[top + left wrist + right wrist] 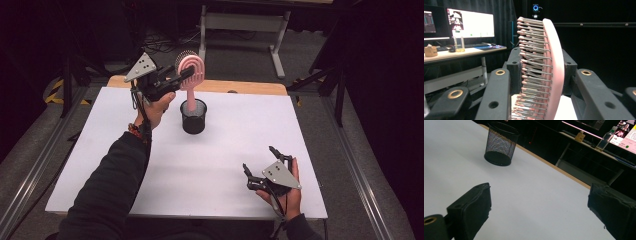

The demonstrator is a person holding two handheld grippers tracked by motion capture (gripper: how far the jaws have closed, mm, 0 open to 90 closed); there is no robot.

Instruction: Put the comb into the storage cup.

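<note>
A pink hairbrush [191, 66] stands upright with its handle down inside a black mesh cup [193, 119] at the far middle of the white table [225, 150]. My left gripper [186, 76] is shut on the brush's head from the left. In the left gripper view the brush [554, 62] sits edge-on between the jaws, bristles to the left. My right gripper [259, 159] rests open near the table's front right corner, holding nothing. The right gripper view looks across the table [536, 185] to the mesh cup [500, 145], with the right gripper [539, 207] standing wide apart.
A wooden strip [240, 86] runs along the table's far edge. Behind it stands a white desk frame [240, 22]. A desk with lit monitors [470, 22] and a clear bottle [605, 138] is in the background. Metal rails [35, 165] flank the table.
</note>
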